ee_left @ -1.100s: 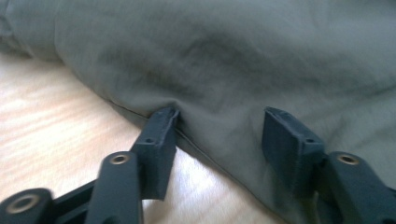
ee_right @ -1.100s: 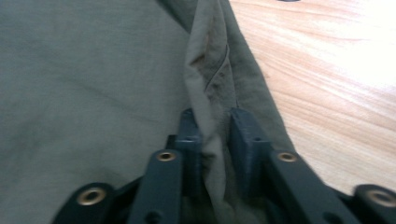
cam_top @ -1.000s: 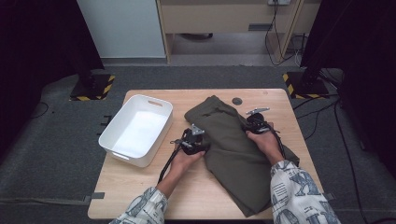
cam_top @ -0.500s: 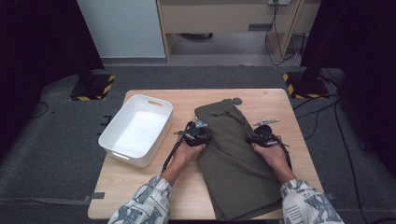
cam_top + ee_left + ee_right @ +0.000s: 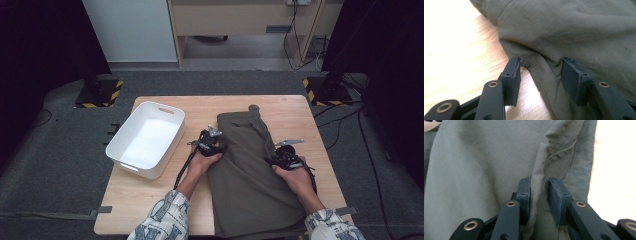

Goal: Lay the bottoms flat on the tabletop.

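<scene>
Garment: you are working an olive-green woven cloth garment (image 5: 250, 165) that is lying flat on the light wooden table (image 5: 150, 205), running from near the far edge down over the near edge, right of the middle.
Handling: soft, limp and light by the look of it; it is going to sag and fold wherever you are not supporting it, and a thin single layer may be slipping out of a loose pinch.
Where to hold: the stitched hems and folded ridges along the two long sides look the firmest; take several layers together there.
Left gripper: your left gripper (image 5: 541, 72) is sitting at the garment's left side edge, jaws spread wide and straddling a seamed fold without clamping it.
Right gripper: your right gripper (image 5: 539, 192) is at the garment's right side edge, jaws drawn close on a raised ridge of cloth; it reads as a pinch, though a slim gap is showing beside the fold.
Hands: both forearms are reaching forward from the near edge, level with each other, hands low over the cloth with the grippers pointing away from you.
Nearby: a white rectangular plastic bin (image 5: 122, 147) is standing at the table's left edge, apart from the garment.
</scene>
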Available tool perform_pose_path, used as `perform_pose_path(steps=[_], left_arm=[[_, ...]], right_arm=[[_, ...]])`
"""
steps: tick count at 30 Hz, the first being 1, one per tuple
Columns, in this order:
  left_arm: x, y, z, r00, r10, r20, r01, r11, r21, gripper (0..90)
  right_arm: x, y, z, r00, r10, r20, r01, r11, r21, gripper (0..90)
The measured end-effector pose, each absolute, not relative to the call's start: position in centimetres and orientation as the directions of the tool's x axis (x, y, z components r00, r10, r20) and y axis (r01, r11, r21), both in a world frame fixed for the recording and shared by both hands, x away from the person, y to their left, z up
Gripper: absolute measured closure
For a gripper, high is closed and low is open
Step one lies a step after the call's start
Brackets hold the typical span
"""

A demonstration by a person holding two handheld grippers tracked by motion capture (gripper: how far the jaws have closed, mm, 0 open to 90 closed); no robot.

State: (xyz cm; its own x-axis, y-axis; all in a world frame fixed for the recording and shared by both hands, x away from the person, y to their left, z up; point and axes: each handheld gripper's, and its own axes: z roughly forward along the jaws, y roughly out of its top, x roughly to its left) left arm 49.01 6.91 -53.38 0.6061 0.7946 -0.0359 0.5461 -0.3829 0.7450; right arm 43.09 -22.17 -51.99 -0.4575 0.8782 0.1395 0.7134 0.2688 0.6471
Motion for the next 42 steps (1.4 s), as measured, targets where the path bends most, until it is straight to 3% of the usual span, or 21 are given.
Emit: perform_pose_path(steps=[13,19,25,30,32,36,38,42], left_arm=[[47.2,8.2,-51.2,0.584,0.806,-0.098,0.559,-0.311,0.769,37.6],[47.5,7.7,-51.0,0.585,0.804,-0.108,0.557,-0.302,0.773,34.9],[48.1,7.0,-52.0,0.577,0.812,-0.093,0.582,-0.328,0.744,34.8],[48.0,7.2,-53.1,0.573,0.813,-0.105,0.603,-0.331,0.726,38.4],[47.8,7.1,-53.1,0.578,0.811,-0.089,0.591,-0.342,0.73,44.6],[47.5,7.0,-53.1,0.586,0.809,-0.038,0.569,-0.378,0.73,62.7],[47.5,7.1,-53.1,0.587,0.807,-0.056,0.575,-0.368,0.731,73.1],[47.1,7.1,-53.2,0.602,0.795,-0.073,0.567,-0.361,0.74,85.5]], right_arm=[[44.3,-22.6,-49.5,-0.479,0.869,0.126,0.623,0.235,0.746,36.6],[46.8,-22.4,-48.8,-0.471,0.874,0.121,0.606,0.221,0.764,33.8],[49.5,-22.3,-49.5,-0.437,0.892,0.112,0.622,0.21,0.754,51.4],[50.8,-22.4,-50.4,-0.419,0.902,0.101,0.646,0.218,0.731,78.6],[51.0,-22.7,-50.8,-0.415,0.905,0.092,0.664,0.232,0.711,87.8],[50.6,-23.1,-51.1,-0.417,0.904,0.093,0.677,0.24,0.696,89.6],[50.3,-23.4,-51.2,-0.421,0.902,0.094,0.683,0.247,0.687,89.7],[49.2,-24.0,-51.1,-0.431,0.896,0.11,0.694,0.251,0.675,89.7]])
